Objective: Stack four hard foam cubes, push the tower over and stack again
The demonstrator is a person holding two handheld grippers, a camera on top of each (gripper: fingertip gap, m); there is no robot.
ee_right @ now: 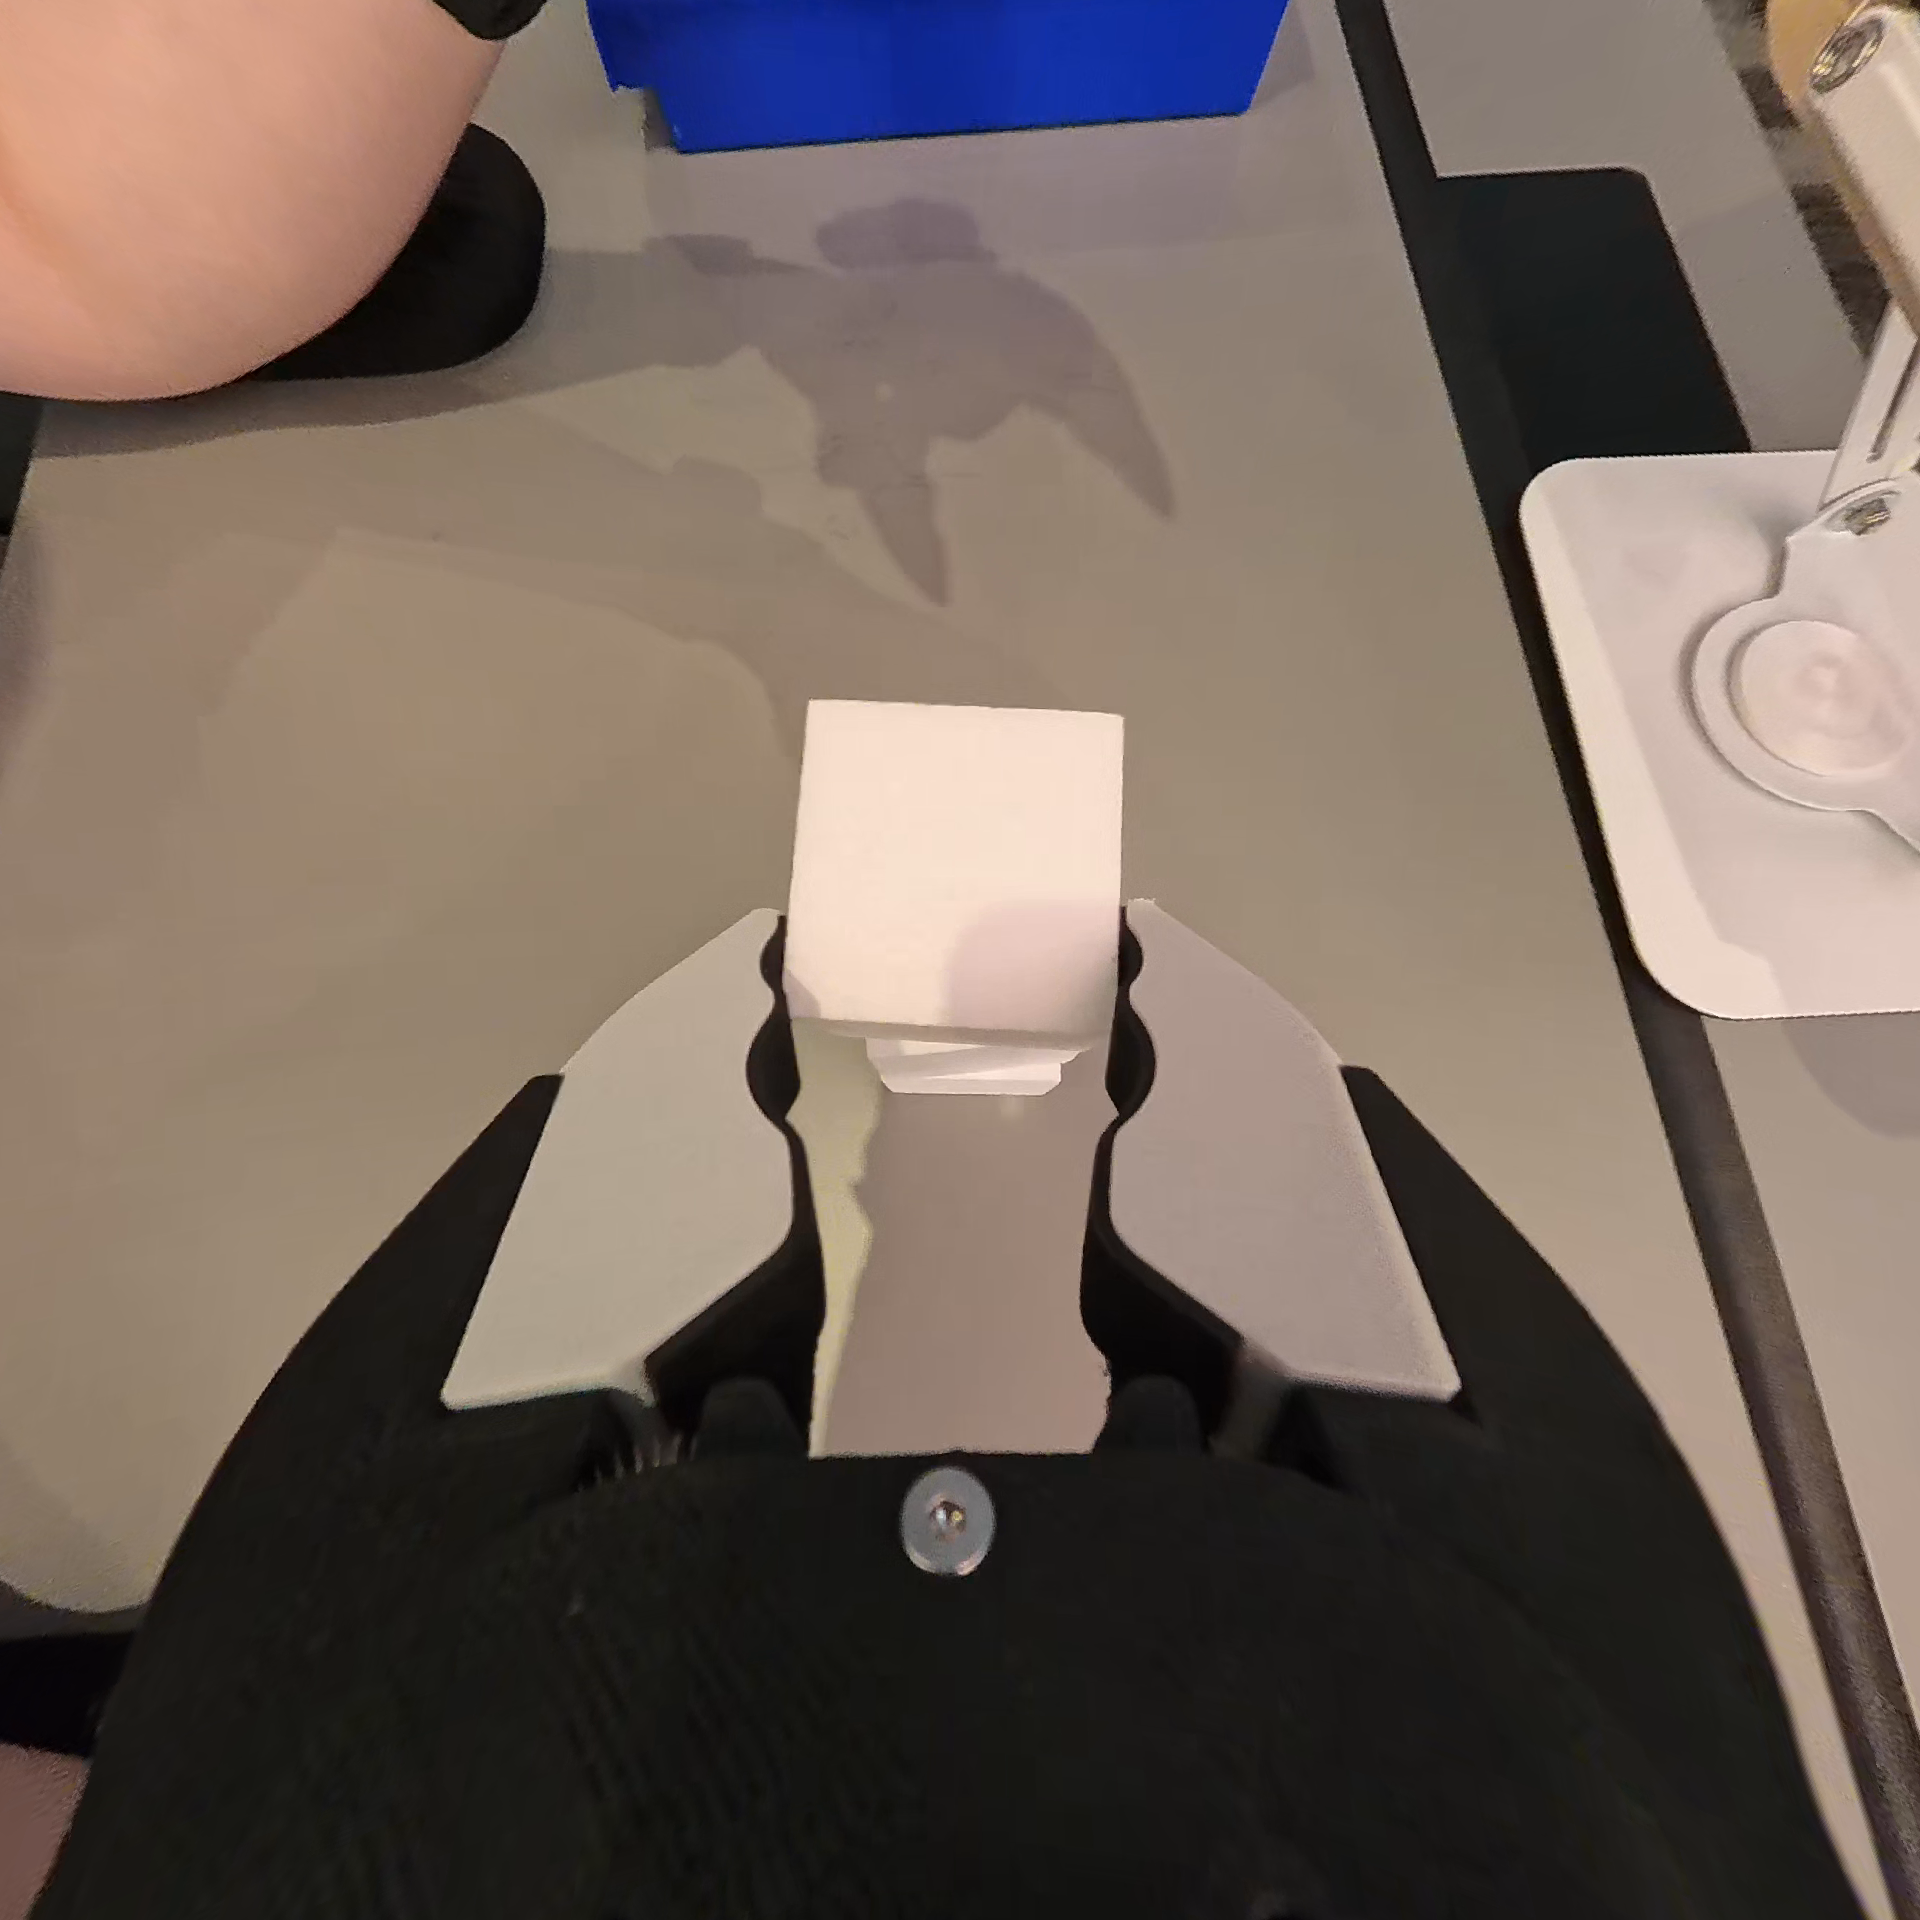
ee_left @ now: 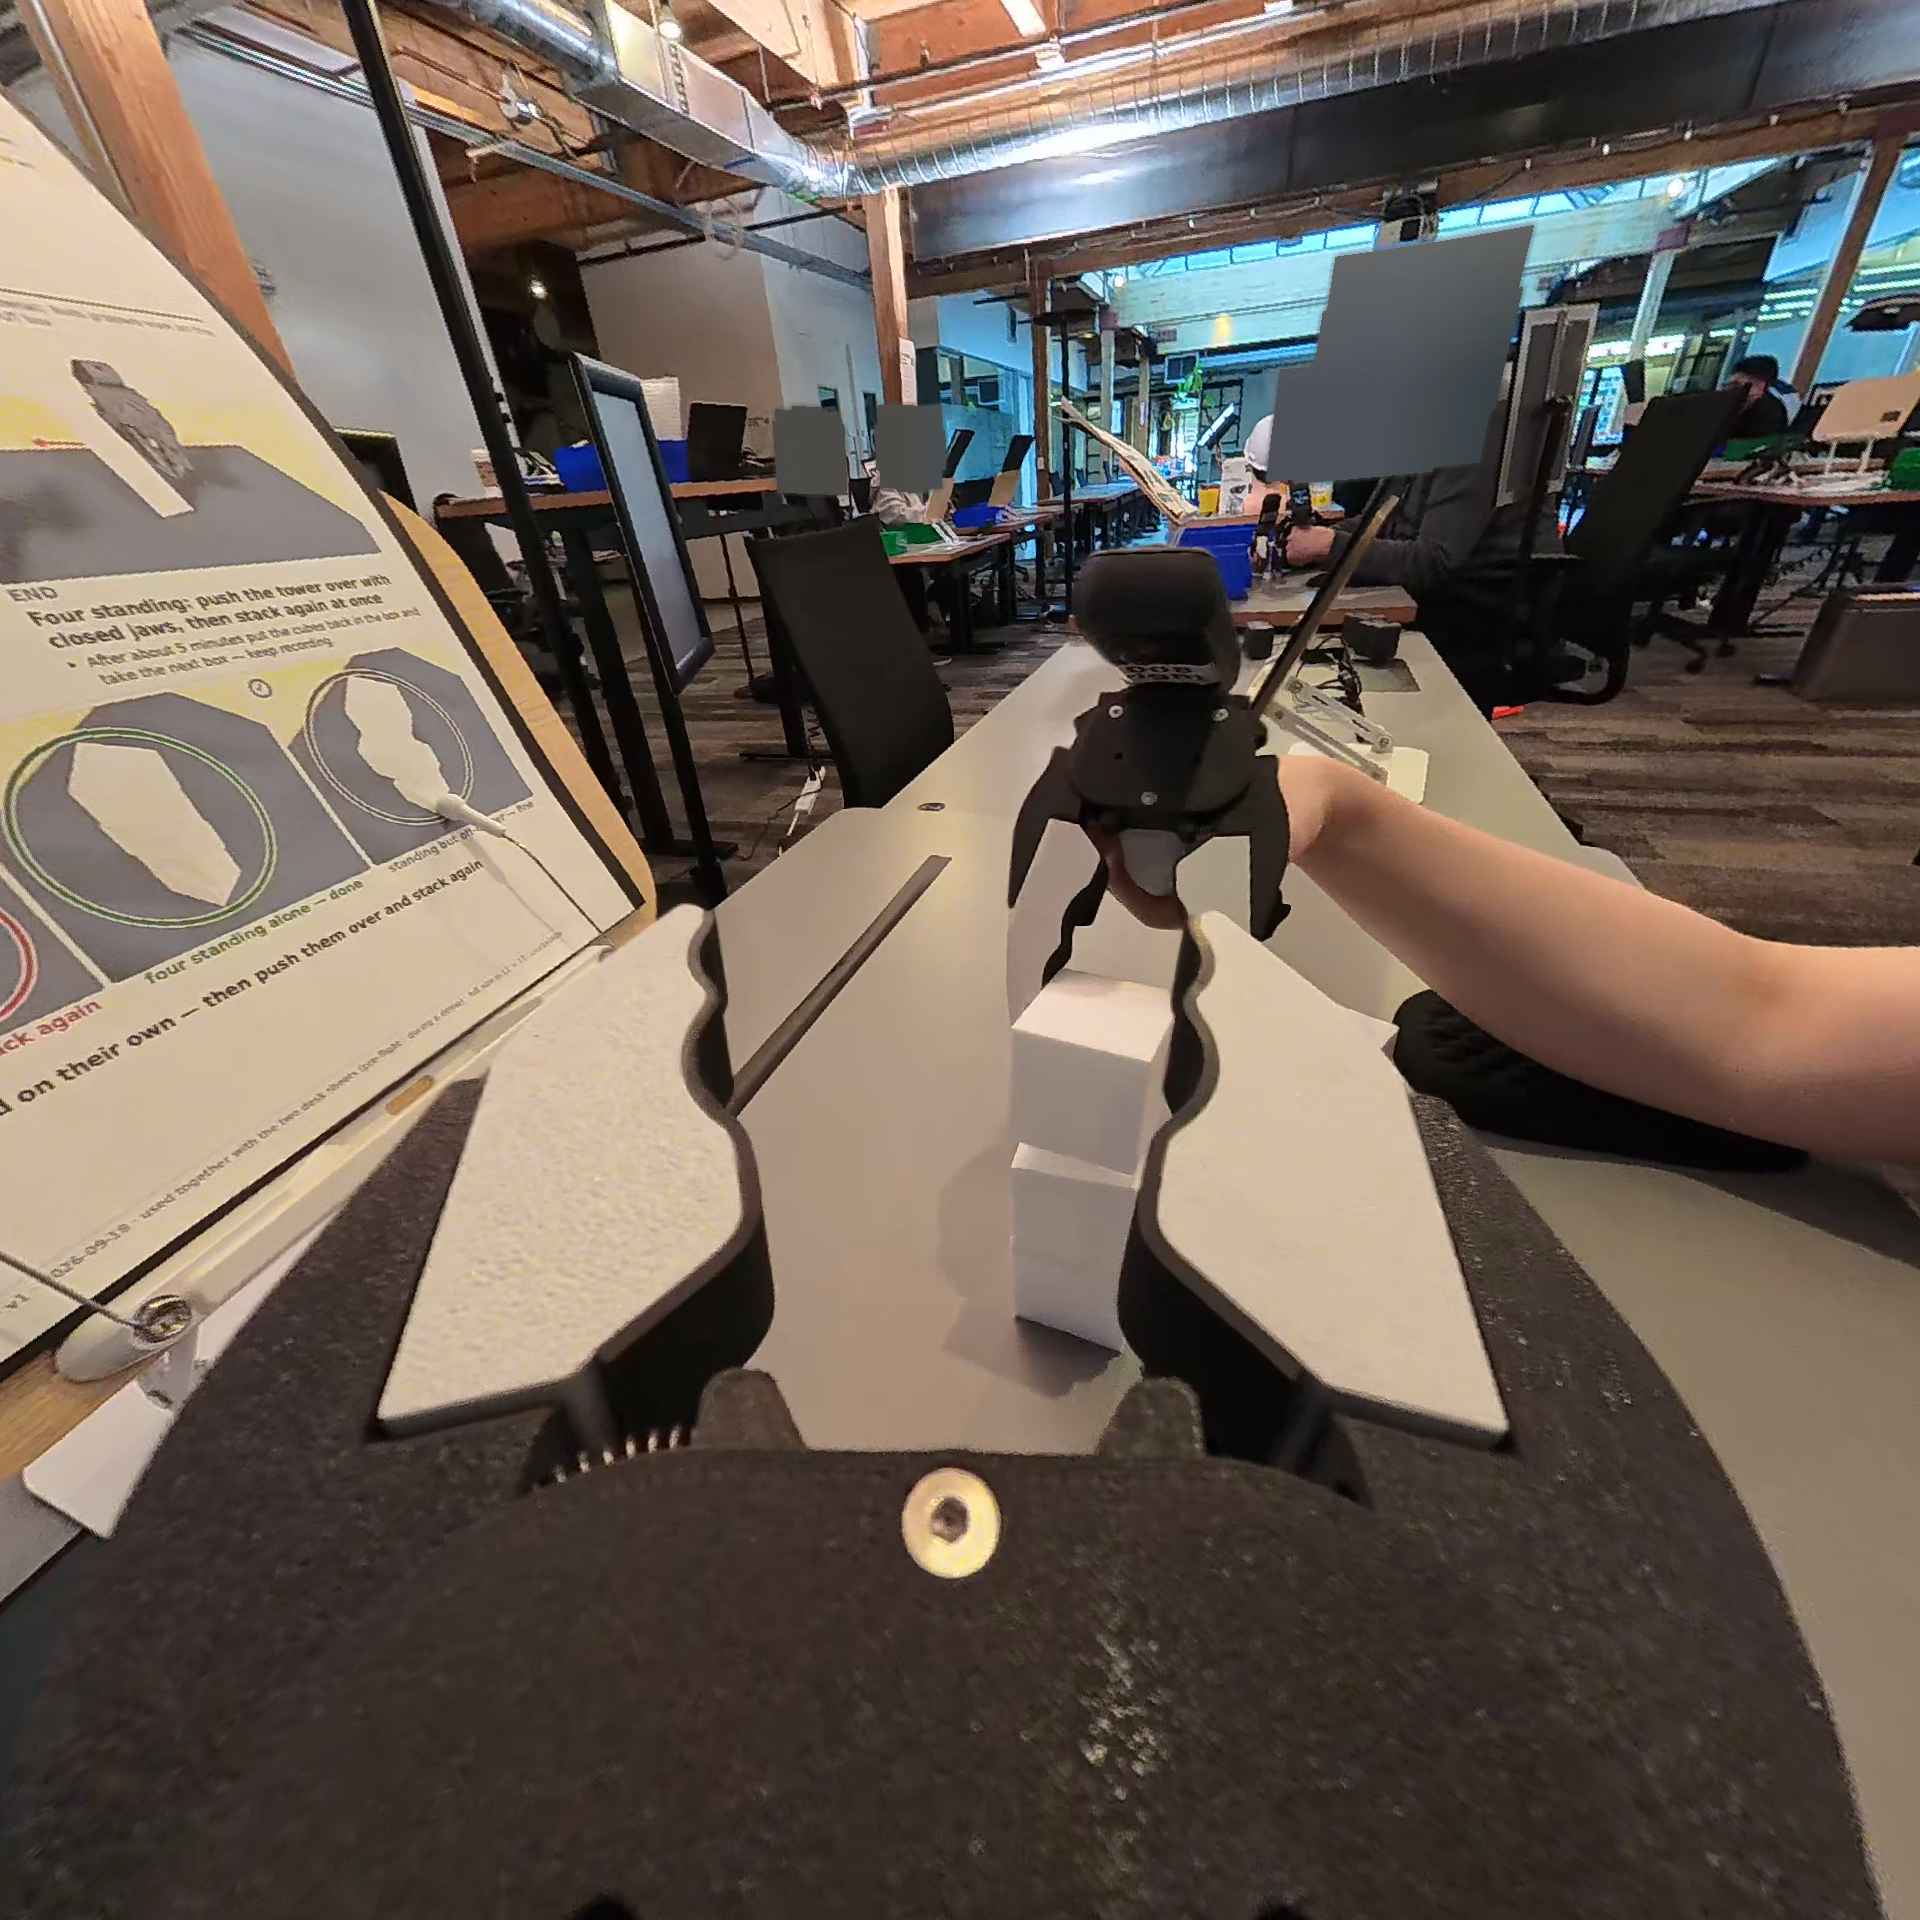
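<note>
Two white foam cubes stand stacked on the grey table (ee_right: 416, 727). In the left wrist view the top cube (ee_left: 1086, 1055) sits slightly turned on the bottom cube (ee_left: 1070, 1247). My right gripper (ee_left: 1117, 977) reaches down from above, and its pads press both sides of the top cube (ee_right: 956, 862). Slivers of the stack below (ee_right: 971, 1075) show under that cube. My left gripper (ee_left: 951, 935) is open wide and empty, low over the table in front of the stack. Its right finger (ee_left: 1299, 1195) hides the stack's right edge. No other cubes are in view.
An instruction sheet on a board (ee_left: 260, 727) stands at the left. A white stand base (ee_right: 1766, 779) lies right of the stack. A blue bin (ee_right: 935, 62) is at the far table edge. A person's forearm (ee_left: 1610, 1018) crosses above a black pad (ee_left: 1538, 1101). One gripper's finger ends stand about 20 centimeters off the other's.
</note>
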